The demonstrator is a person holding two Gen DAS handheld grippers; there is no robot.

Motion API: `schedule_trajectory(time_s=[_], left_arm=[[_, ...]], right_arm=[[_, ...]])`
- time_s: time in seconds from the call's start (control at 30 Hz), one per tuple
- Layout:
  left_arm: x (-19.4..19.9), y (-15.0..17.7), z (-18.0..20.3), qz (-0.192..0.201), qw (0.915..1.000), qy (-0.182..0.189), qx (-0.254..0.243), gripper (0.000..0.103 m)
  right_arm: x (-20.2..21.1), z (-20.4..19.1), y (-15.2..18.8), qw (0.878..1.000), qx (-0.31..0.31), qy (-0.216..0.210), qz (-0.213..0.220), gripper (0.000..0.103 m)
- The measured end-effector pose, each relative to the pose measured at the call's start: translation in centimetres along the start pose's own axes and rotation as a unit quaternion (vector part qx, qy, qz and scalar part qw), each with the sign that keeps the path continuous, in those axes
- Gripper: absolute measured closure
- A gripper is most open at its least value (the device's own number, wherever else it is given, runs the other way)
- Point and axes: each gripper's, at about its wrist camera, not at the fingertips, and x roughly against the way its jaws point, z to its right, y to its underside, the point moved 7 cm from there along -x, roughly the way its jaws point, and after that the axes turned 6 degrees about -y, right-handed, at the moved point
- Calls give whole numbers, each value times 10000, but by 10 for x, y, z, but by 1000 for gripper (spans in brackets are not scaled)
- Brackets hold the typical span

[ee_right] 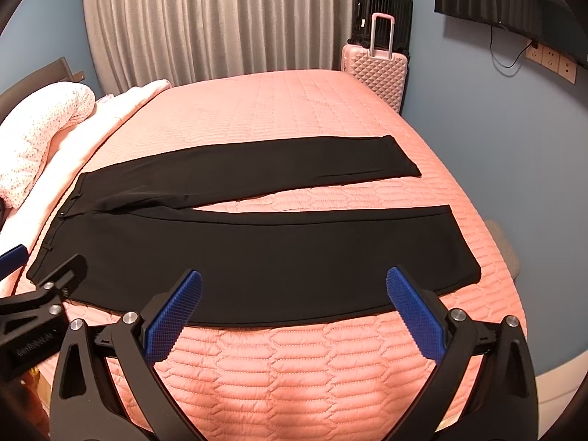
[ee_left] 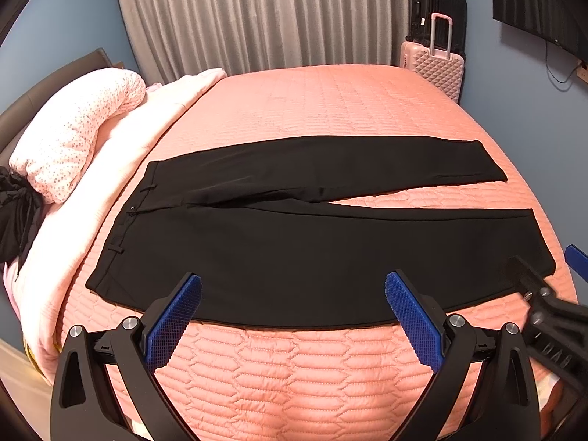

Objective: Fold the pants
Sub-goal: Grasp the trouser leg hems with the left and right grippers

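A: Right, nearest first. What are the two tools doing?

B: Both hang above the near edge of the bed with nothing in them. The left gripper (ee_left: 293, 312) has its blue ribbed pads spread wide, and the right gripper (ee_right: 294, 308) is just as wide. Neither touches cloth.

A: And under them?

B: A salmon-pink quilted bedspread (ee_left: 294, 375), padded and soft, so whatever presses into it will sink a little. Just beyond the fingertips lie the black, thin woven dress pants (ee_right: 257, 257), spread flat and lengthwise across the bed: waistband to the left, both hems to the right, legs parted in a narrow V.

A: How will they handle, do you think?

B: Light and limp, I'd say, with a smooth weave that may slide between the pads. They won't hold a shape, so one pinch would likely let the rest sag and crease.

A: Where to grip, then?

B: My guess: the left takes the near corner of the waistband (ee_left: 110, 253), where the cloth is doubled and firmest, and the right takes the near leg's hem (ee_right: 463, 242). Lift both together and lay that leg over the far one.

A: Behind that?

B: A heap of pale pink bedding (ee_left: 73, 139) at the left, then a pink ridged suitcase (ee_right: 375, 70) by the grey pleated curtain (ee_right: 213, 18).
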Motion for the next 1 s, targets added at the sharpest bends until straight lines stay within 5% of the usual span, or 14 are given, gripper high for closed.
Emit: schedule_trajectory(time_s=[0.2,0.33,0.5,0.63,0.8,1.0], left_arm=[[-42,-35,-43,-70,9993,55,369,5],[-99,-68,-76,-52,9981,-472,383,5],[-185,-102,-107,-252,9943,-986,312,5],[-251,-123,-130,-443,9920,-1127,353,5],[-316,-140,-167,-619,9881,-1325,469,5],[-357,-153,-228,-632,9867,-1386,577,5]], right_arm=[[-44,49,-48,9985,253,-480,72,5],[-128,115,-104,9975,456,-461,-275,5],[-263,201,-161,9932,-35,-562,-1020,5],[-340,251,-194,9918,-327,-364,-1181,5],[-407,278,-208,9882,-125,-436,-1461,5],[-434,276,-211,9888,342,-583,-1333,5]])
